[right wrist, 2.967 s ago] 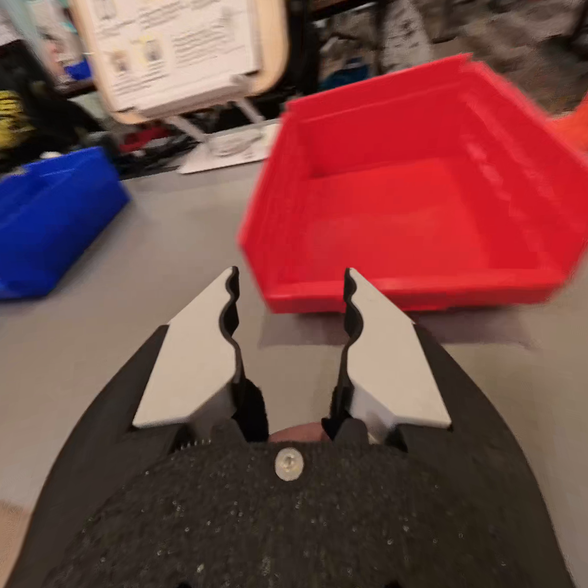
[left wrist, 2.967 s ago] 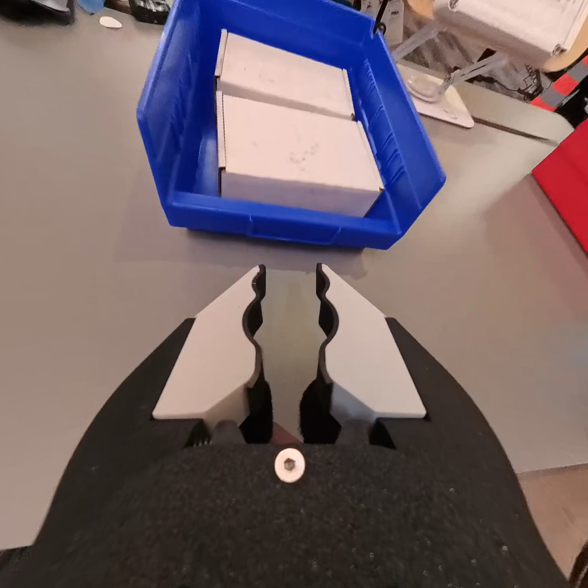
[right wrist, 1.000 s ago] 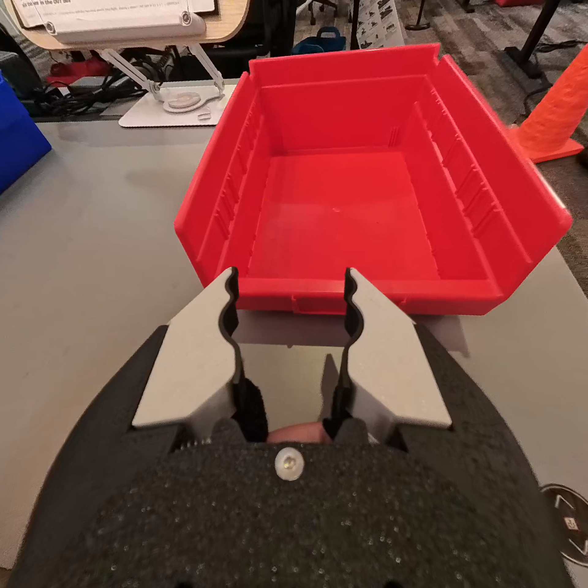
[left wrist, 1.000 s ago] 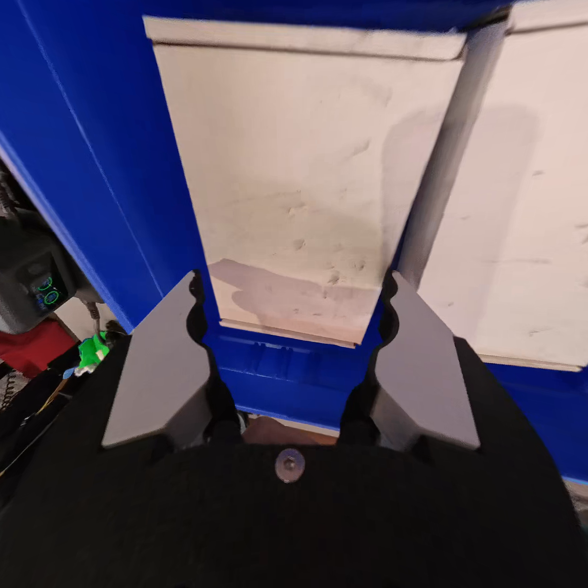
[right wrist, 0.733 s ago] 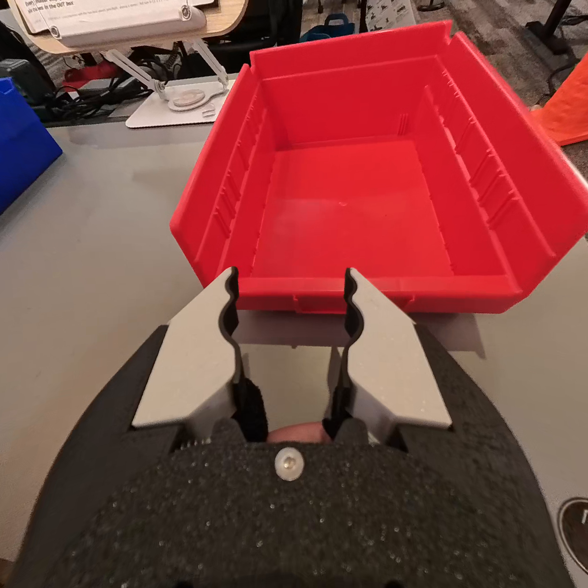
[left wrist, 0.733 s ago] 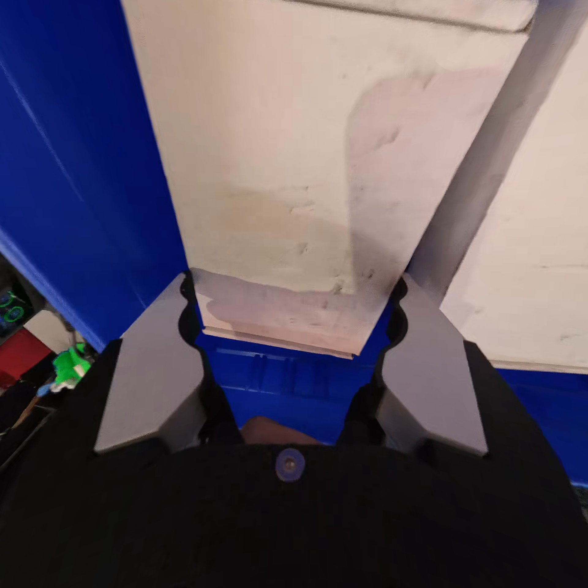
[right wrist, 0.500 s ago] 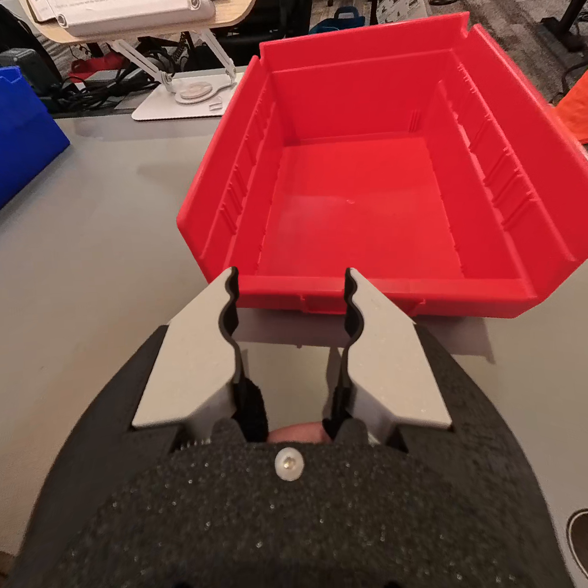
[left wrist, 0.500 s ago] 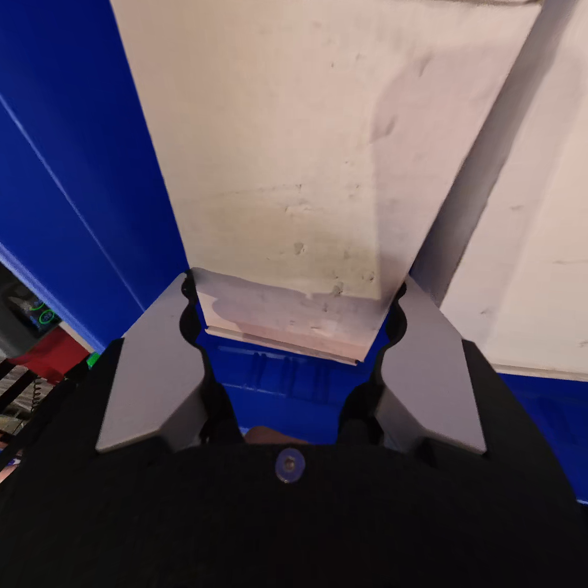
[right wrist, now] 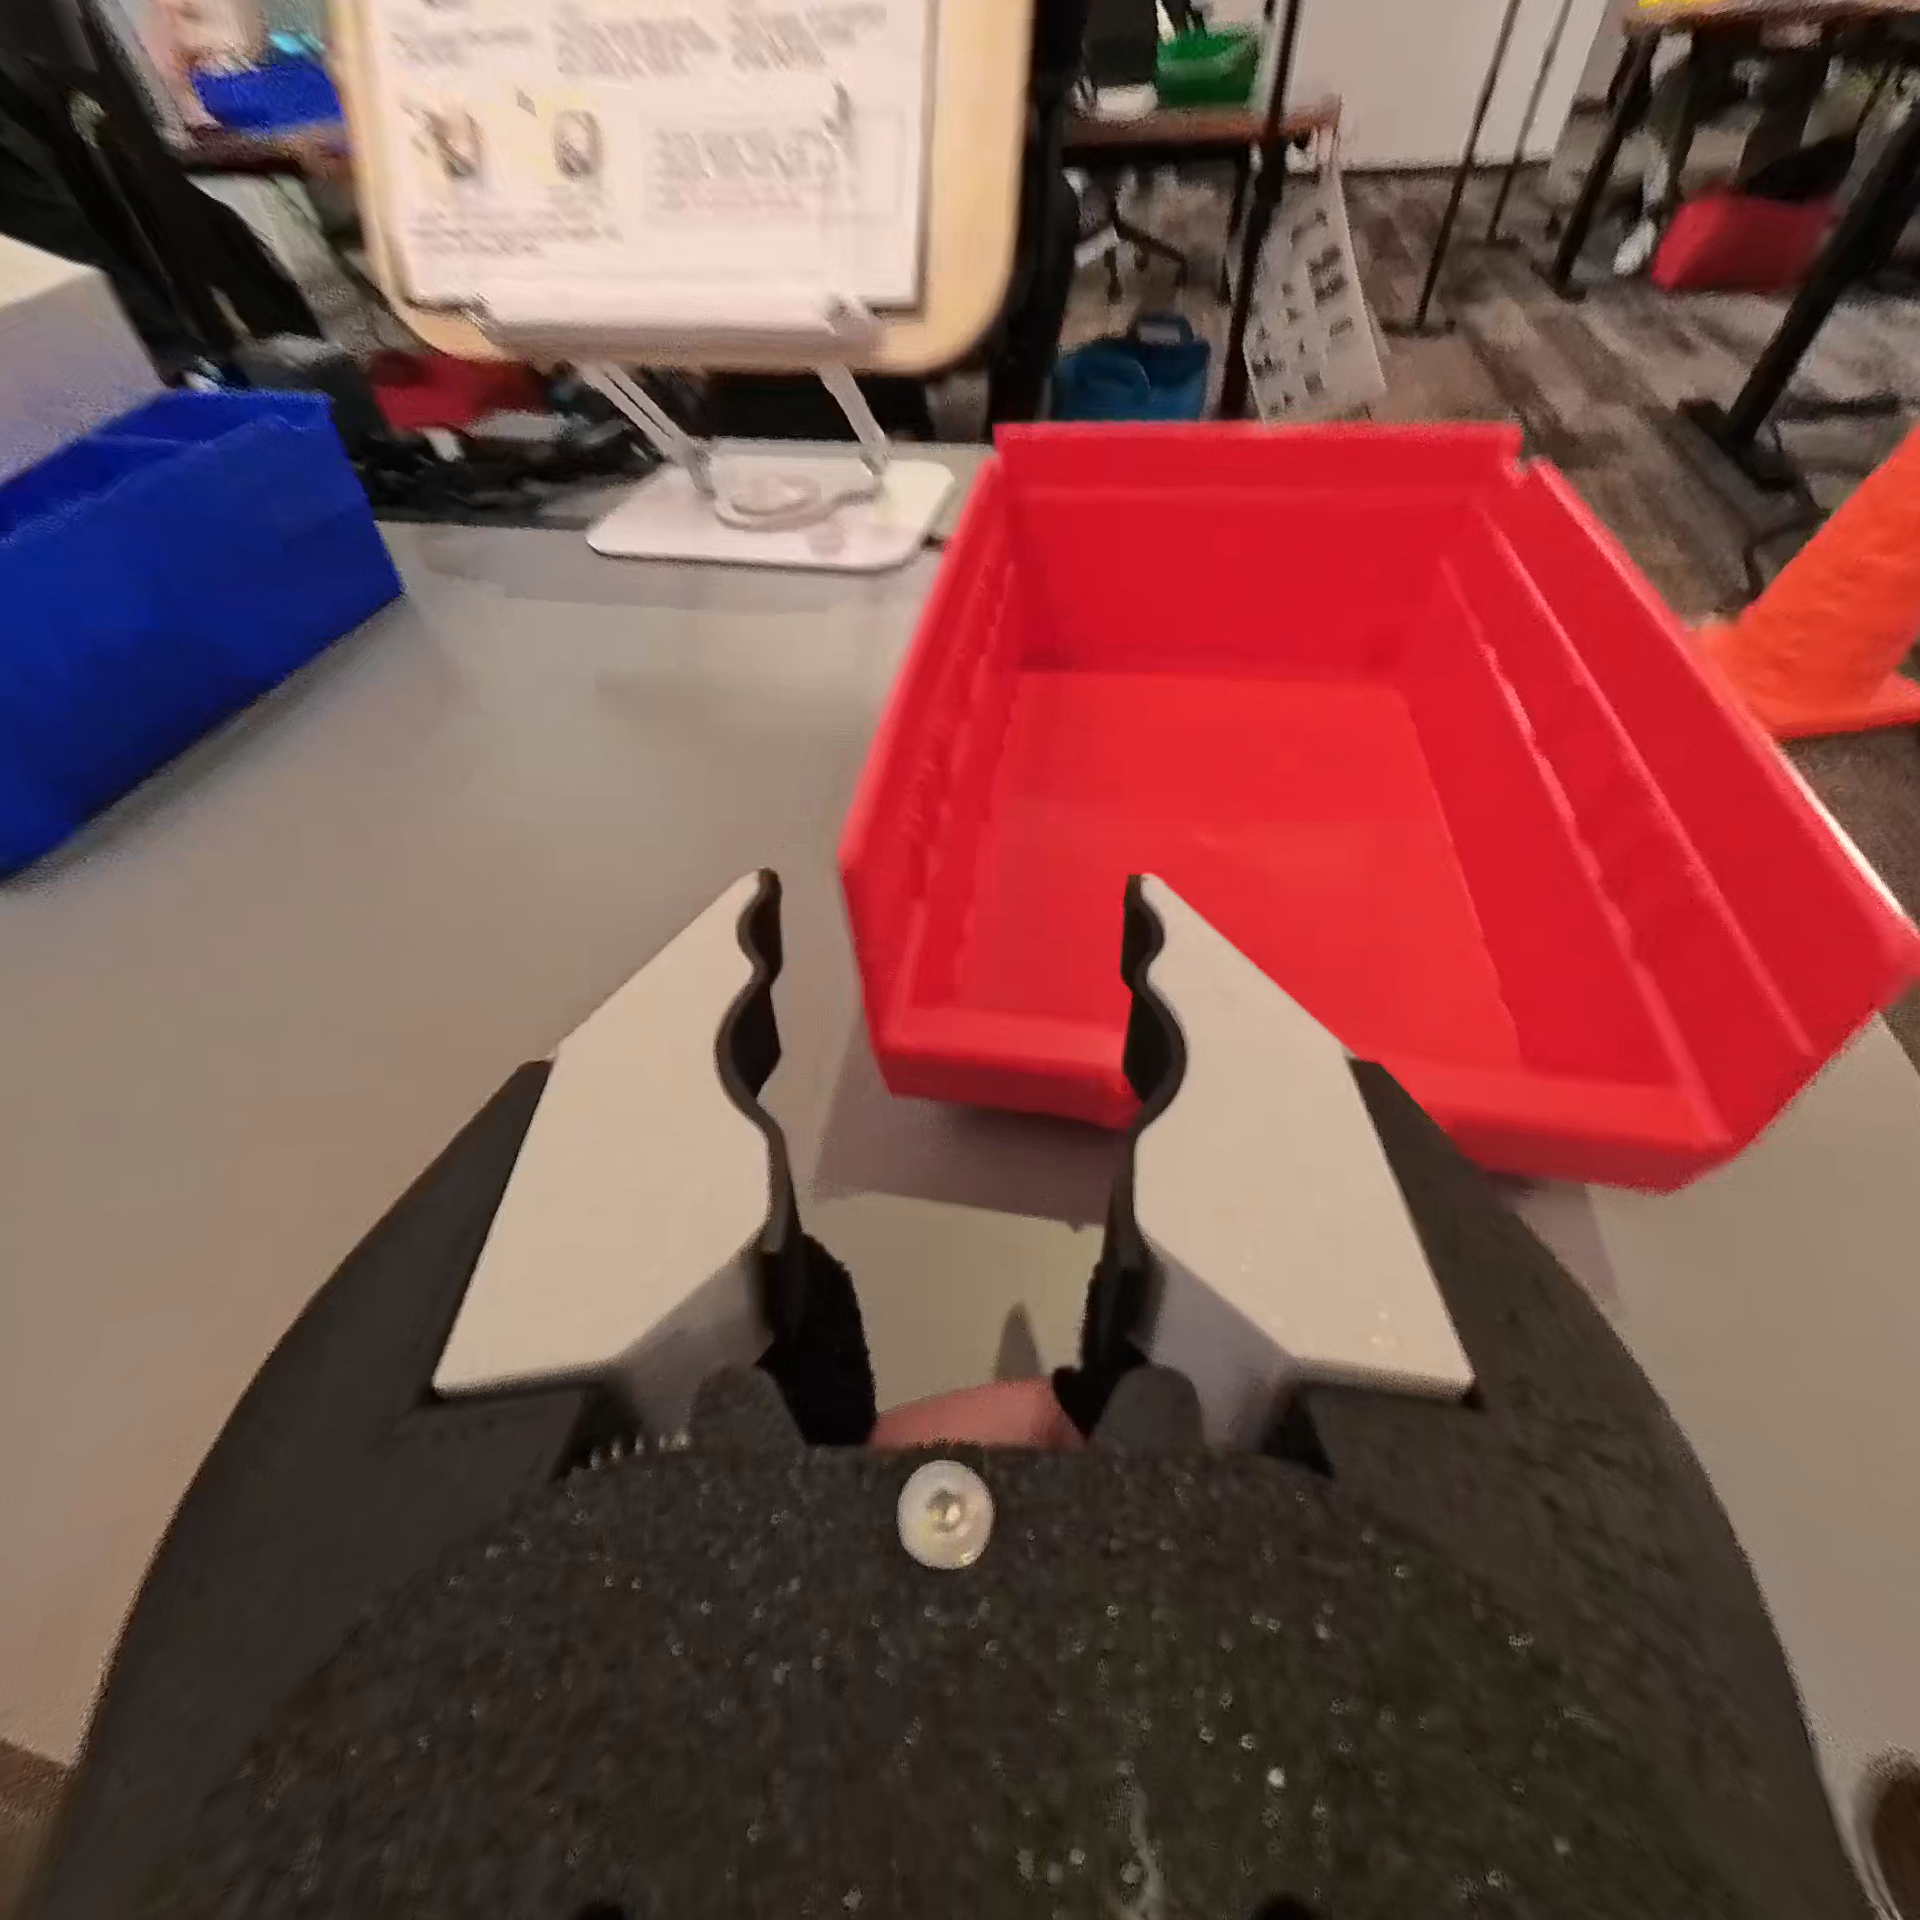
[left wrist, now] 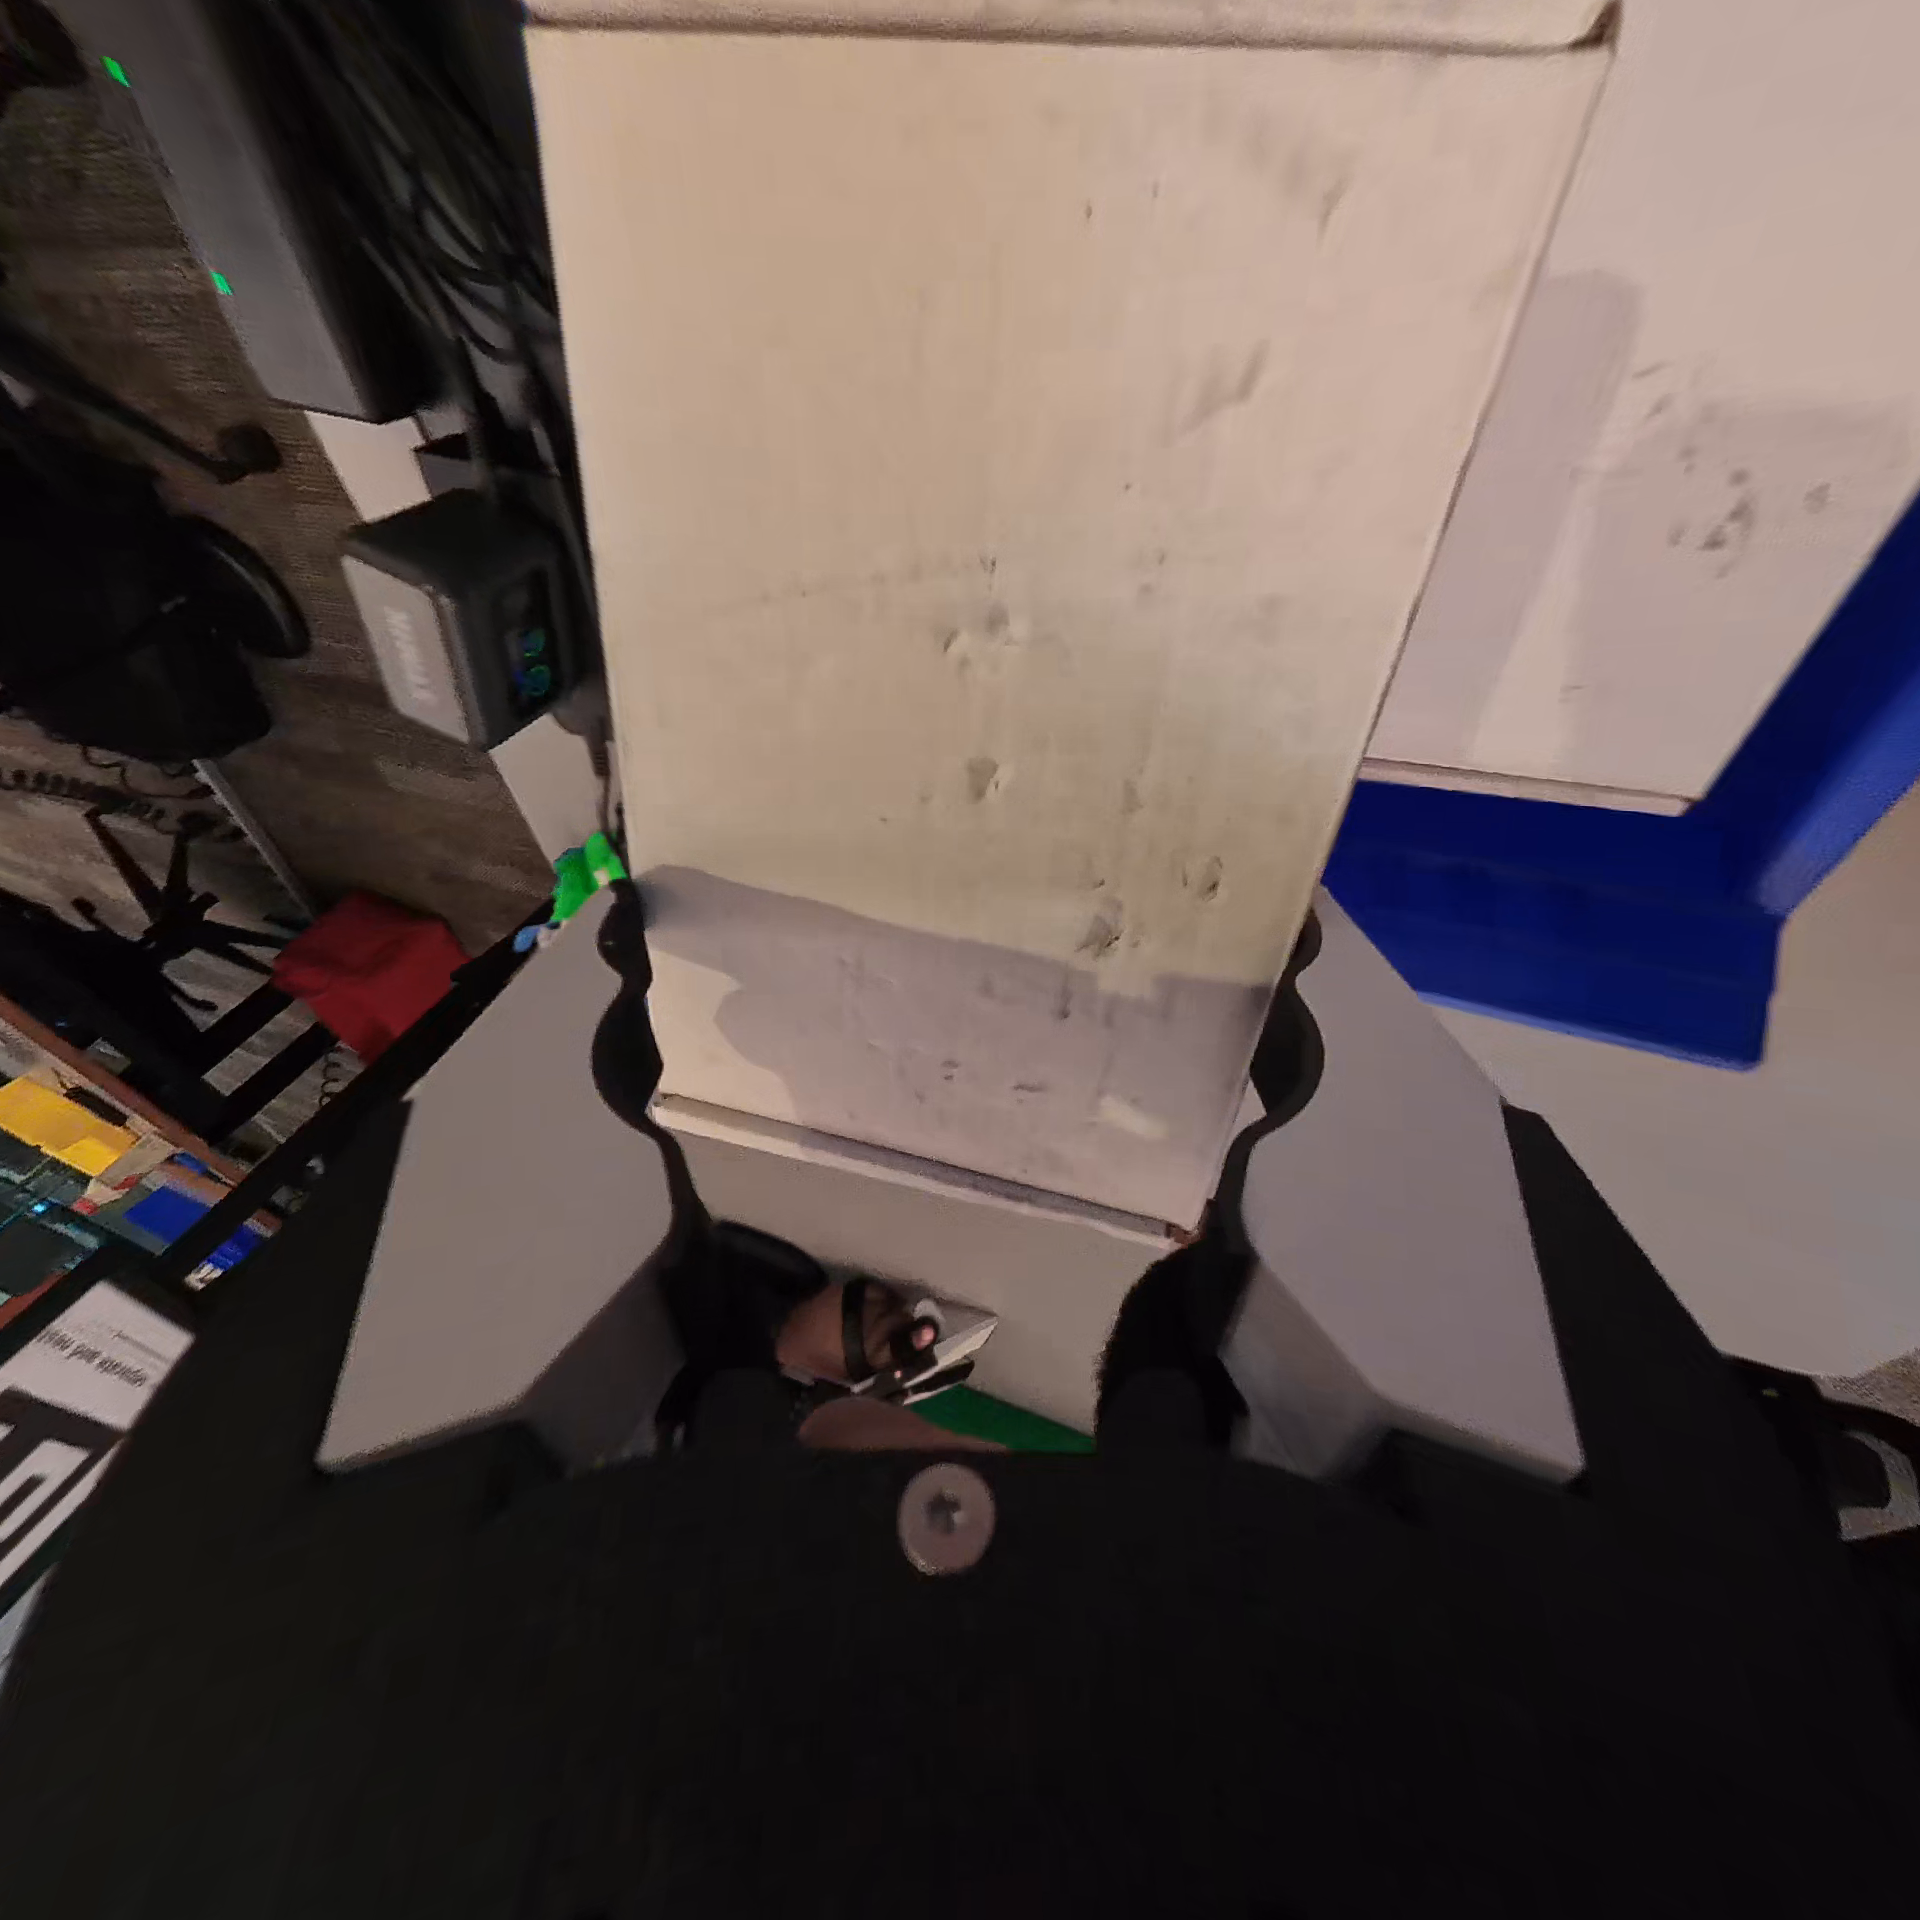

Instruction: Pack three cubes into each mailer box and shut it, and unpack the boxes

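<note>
Between left claw (left wrist: 956, 935), white mailer box (left wrist: 1018, 499)

Left wrist view looks steeply down, very close against a white mailer box (left wrist: 997, 499). Right wrist view faces level across the grey tabletop (right wrist: 520, 831). Both show the blue bin (left wrist: 1558, 914) (right wrist: 156, 603).

Grey table (right wrist: 499, 790), patterned carpet (right wrist: 1621, 312) (cluttered), orange cone (right wrist: 1839, 623)
</note>
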The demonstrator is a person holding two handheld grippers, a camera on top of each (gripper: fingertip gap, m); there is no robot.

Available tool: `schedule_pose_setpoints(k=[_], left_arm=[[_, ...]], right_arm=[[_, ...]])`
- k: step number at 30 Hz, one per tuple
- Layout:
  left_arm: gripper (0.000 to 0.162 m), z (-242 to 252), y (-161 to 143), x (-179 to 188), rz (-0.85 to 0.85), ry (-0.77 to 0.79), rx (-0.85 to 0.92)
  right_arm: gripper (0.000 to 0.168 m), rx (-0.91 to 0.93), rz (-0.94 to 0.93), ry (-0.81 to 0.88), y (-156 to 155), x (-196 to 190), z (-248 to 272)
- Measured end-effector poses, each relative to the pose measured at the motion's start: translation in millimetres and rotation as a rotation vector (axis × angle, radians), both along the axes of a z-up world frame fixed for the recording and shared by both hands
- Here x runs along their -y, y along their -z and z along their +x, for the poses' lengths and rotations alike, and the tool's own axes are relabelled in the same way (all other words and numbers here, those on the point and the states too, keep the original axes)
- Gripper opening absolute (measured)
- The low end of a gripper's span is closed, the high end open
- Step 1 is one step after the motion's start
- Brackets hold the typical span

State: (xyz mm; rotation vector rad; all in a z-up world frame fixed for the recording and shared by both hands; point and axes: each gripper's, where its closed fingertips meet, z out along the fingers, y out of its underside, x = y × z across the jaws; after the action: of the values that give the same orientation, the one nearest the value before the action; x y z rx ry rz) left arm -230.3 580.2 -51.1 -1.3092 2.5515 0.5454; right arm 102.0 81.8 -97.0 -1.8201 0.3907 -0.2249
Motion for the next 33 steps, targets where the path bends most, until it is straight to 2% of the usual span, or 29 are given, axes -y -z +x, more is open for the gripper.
schedule_pose_setpoints(k=[4,7,10,13,17,19,21,24,29,31,33], left_arm=[[0.116,27.0,-33.3,33.7,-0.024,0.034,0.051],[0.116,57.9,-35.8,79.8,-0.112,0.079,0.067],[0.116,91.1,-14.6,137.0,-0.227,0.142,0.042],[0.116,118.4,20.4,192.9,-0.334,0.199,-0.019],[0.116,131.5,69.5,241.4,-0.388,0.261,-0.170],[0.116,131.3,88.0,255.8,-0.413,0.262,-0.244],[0.116,131.0,100.5,268.3,-0.454,0.252,-0.294],[0.116,129.6,106.5,275.2,-0.502,0.227,-0.345],[0.116,131.8,104.0,278.8,-0.639,0.123,-0.365],[0.116,128.5,105.4,281.3,-0.683,0.101,-0.388],[0.117,131.3,108.6,284.2,-0.712,0.092,-0.374]], right_arm=[[0.062,0.113,0.031,-0.086,-22.7,-25.8,-36.4],[0.060,0.119,0.023,-0.160,-20.4,-45.3,-66.3],[0.060,0.043,-0.028,-0.287,-0.5,-65.6,-105.2],[0.086,-0.031,-0.176,-0.448,35.3,-86.6,-141.2],[0.095,0.165,-0.246,-0.528,54.4,-107.0,-146.1],[0.089,0.336,-0.334,-0.558,62.7,-108.5,-146.5],[0.088,0.513,-0.244,-0.529,47.1,-119.7,-148.0],[0.094,0.647,-0.263,-0.558,53.8,-132.6,-151.6],[0.098,0.694,-0.252,-0.695,64.3,-134.5,-178.8],[0.091,0.743,-0.239,-0.606,58.4,-141.7,-166.0],[0.082,0.741,-0.217,-0.590,53.6,-147.2,-157.1]])
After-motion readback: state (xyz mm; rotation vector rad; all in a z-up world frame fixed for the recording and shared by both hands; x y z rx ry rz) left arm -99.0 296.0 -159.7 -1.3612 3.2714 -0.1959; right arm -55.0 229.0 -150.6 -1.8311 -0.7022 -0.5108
